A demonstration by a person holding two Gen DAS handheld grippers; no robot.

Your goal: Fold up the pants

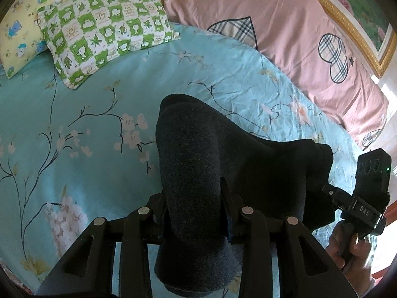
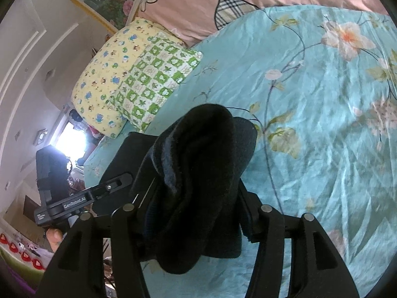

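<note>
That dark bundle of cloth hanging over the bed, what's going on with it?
A person is folding a pair of dark grey knit pants, using two hand-held tools. The left gripper and the right gripper each have a bunch of the fabric between their fingers, and the pants hang between them above the teal floral bedsheet. The fold is not laid down yet. A green-and-white checked pillow lies further back on the bed.

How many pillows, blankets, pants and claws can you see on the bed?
Pillows: 2, yellow pillow and green pillow
Blankets: 1, pink blanket
Pants: 1, dark pants
Claws: 2, left claw and right claw
Total: 6
</note>
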